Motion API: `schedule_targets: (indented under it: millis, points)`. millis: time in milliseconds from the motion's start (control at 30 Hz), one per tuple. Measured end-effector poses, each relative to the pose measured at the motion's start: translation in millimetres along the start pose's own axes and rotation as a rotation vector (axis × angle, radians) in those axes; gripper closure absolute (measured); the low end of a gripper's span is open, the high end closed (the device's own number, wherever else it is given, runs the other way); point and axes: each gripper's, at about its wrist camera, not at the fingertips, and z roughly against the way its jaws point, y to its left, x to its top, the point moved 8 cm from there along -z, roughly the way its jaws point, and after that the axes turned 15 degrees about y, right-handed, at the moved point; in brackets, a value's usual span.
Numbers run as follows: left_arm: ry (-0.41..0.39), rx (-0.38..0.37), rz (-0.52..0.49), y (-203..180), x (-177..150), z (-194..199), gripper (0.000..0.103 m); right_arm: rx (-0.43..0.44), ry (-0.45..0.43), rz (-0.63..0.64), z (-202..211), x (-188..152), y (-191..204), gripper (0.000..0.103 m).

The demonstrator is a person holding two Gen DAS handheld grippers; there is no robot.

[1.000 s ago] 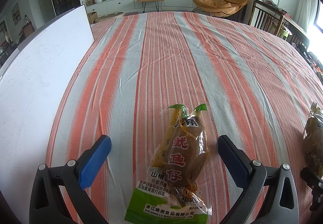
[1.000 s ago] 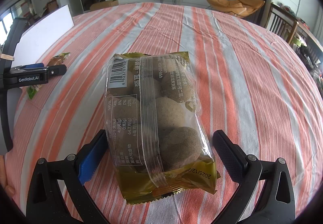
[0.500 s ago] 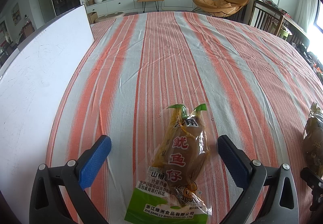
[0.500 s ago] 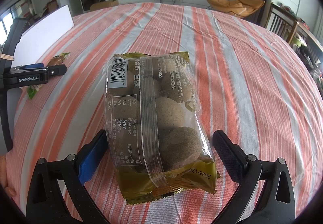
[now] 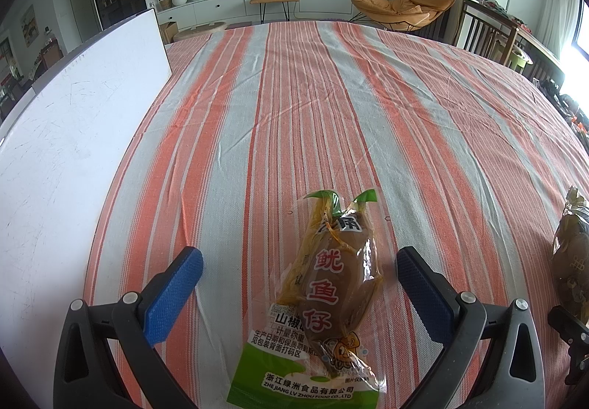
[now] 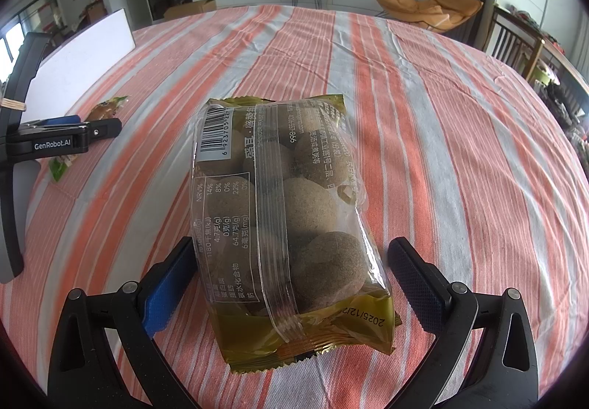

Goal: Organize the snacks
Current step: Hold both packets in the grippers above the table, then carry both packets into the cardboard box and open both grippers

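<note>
Nothing has moved since the earlier frames; both grippers and both packets keep the same places on the striped tablecloth.

Seen from the left wrist, the left gripper stands with its jaws wide apart, grasping nothing; the squid snack packet lies flat on the cloth between the two fingers, closer to the right finger, and it seems to touch neither pad; its green end points back toward the tool and its twisted green tips point away from it. To the left of the tool a white board lies along the table edge; far to the right, at the border of the view, a part of the gold packet of round cakes is visible.

Seen from the right wrist, the right gripper is also spread wide and holds nothing; the gold packet of round cakes rests on the cloth between its fingers, printed back side up, long side pointing away from the tool; the left blue pad is just beside the wrapper, and whether it touches I cannot tell; the right pad is a little apart. Well to the left of this tool the left gripper is seen over the squid snack packet.
</note>
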Motion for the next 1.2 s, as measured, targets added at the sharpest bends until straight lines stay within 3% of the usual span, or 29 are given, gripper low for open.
schedule_targets:
  millis: [333,400,500,567,600,667,767,800,833,867,900,933,1000,1067,1200]
  points:
    - [0.004,-0.003,-0.005,0,0,0,0.0,0.0,0.0,0.0,0,0,0,0.0]
    - [0.057,-0.021,-0.054,-2,-2,-1,0.0,-0.001,0.0,0.0,0,0,0,0.0]
    - [0.27,-0.044,-0.209,-5,-10,-3,0.0,-0.001,0.005,0.001,3,-1,1,0.0]
    - [0.355,-0.038,-0.227,2,-13,-4,0.0,0.009,0.078,0.029,2,2,7,0.0]
    - [0.361,-0.053,-0.221,3,-12,-2,0.0,0.015,0.121,0.042,-3,6,7,0.0]
    - [0.334,-0.098,-0.213,2,-8,1,0.0,0.049,0.239,0.04,-6,14,6,0.001]
    - [0.277,-0.149,-0.187,-7,1,5,0.003,0.084,0.26,0.012,0,30,6,0.001]
    - [0.27,-0.152,-0.188,-8,2,5,0.017,0.061,0.266,0.019,0,33,5,0.001]
    - [0.27,-0.141,-0.2,-12,1,4,0.037,0.043,0.273,0.027,0,35,5,0.002]
    - [0.247,-0.08,-0.232,-14,1,5,0.047,0.032,0.283,0.038,0,35,5,0.002]
    - [0.231,-0.061,-0.27,-21,0,10,0.055,0.04,0.282,0.037,1,35,5,0.007]
    - [0.219,-0.057,-0.293,-23,-1,12,0.058,0.065,0.275,0.027,3,34,4,0.034]
    - [0.207,-0.068,-0.301,-22,-4,16,0.061,0.103,0.28,0.014,6,32,-1,0.038]
    - [0.182,-0.143,-0.246,-15,-4,27,0.064,0.082,0.261,0.008,13,31,-5,0.041]
    - [0.114,-0.326,-0.11,7,-5,62,0.065,0.165,0.219,-0.037,33,32,-4,0.041]
